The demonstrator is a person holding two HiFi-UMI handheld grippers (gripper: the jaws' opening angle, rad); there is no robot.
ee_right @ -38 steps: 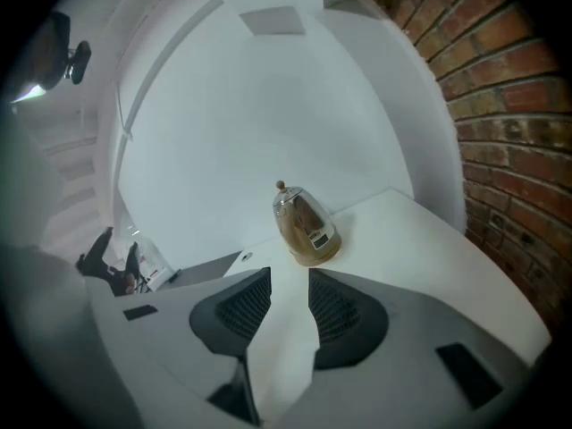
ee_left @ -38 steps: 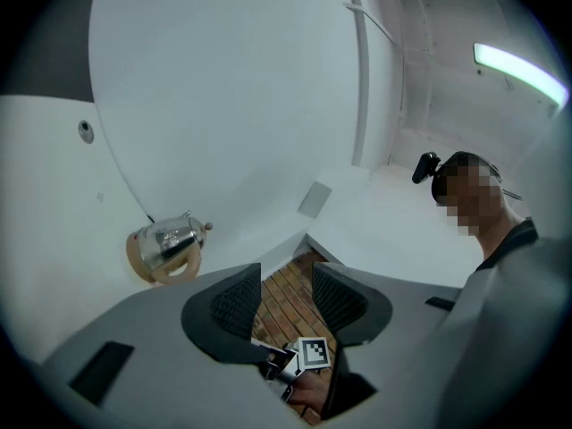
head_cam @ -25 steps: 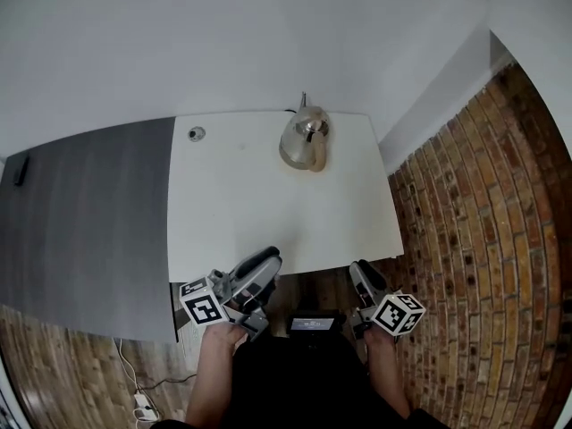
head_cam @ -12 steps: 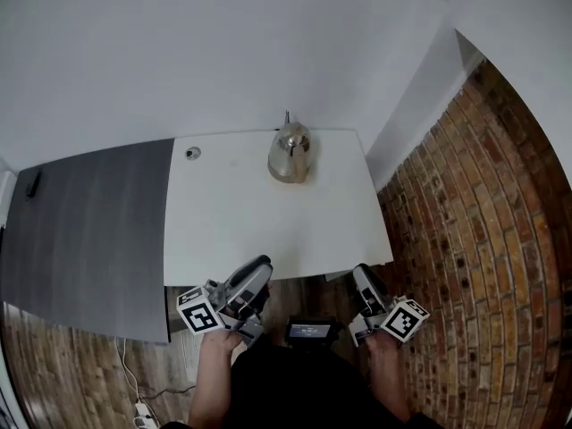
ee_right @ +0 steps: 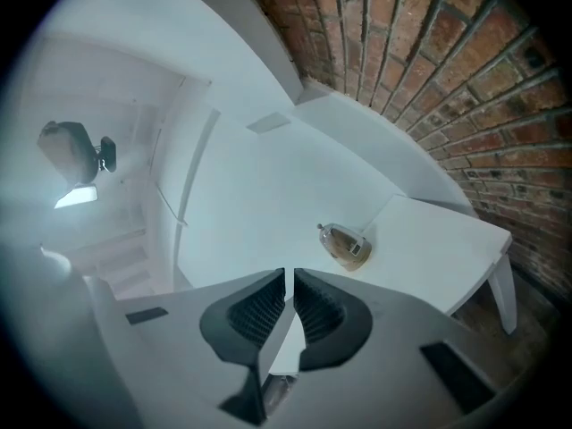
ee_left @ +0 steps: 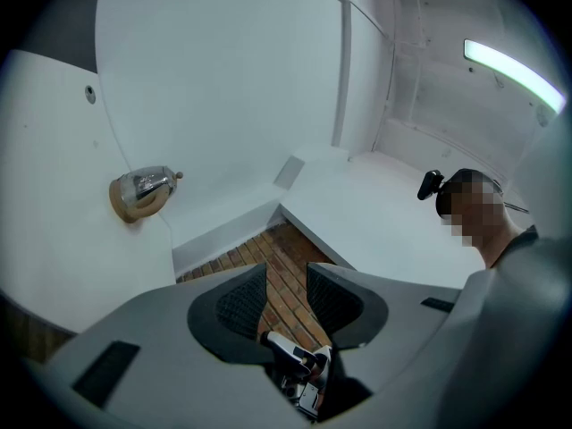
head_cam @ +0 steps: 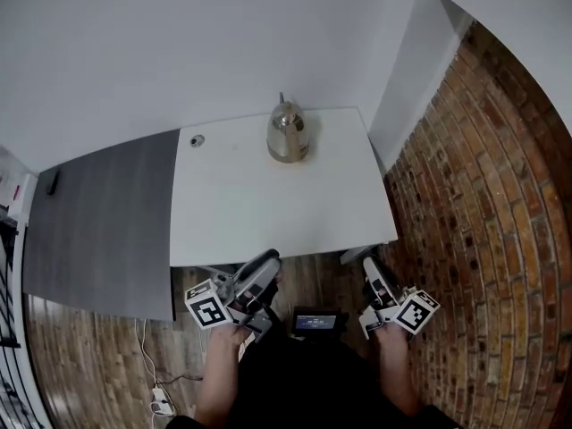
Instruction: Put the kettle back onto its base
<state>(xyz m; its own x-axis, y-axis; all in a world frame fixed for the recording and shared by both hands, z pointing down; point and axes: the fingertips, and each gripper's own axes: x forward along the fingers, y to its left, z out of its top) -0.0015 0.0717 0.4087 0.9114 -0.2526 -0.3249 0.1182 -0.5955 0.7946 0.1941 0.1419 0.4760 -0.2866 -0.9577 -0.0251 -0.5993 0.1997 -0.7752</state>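
Up at the top of the head view is a white wall (head_cam: 223,43). Below it sits a white table (head_cam: 268,208), with a brick floor (head_cam: 483,204) on the right and a dark grey surface (head_cam: 98,213) on the left.

One thing is new. The right gripper (head_cam: 370,268) has just been closing its jaws, and now they sit almost together with nothing between them. The left gripper (head_cam: 268,263) has its jaws a little apart, and only brick floor shows in the gap. Both grippers are low in the frame, just past the near edge of the table, much as they were a moment ago.

The kettle (head_cam: 288,132) has not moved. It stands alone near the far edge of the table, in the upper middle of the frame, well apart from both grippers. Nothing touches it. I think the hands are resting, either finished or not yet started. The kettle is too small in the frame to tell if the base is under it.

The kettle is shiny silver metal, fat and round at the bottom and thinner at the top, with a tan part low down. The table is flat, smooth and plain, with a small round hole (head_cam: 197,139) near its far left corner. The bricks look rough, with pale lines between them. The gripper pads are dark and ribbed
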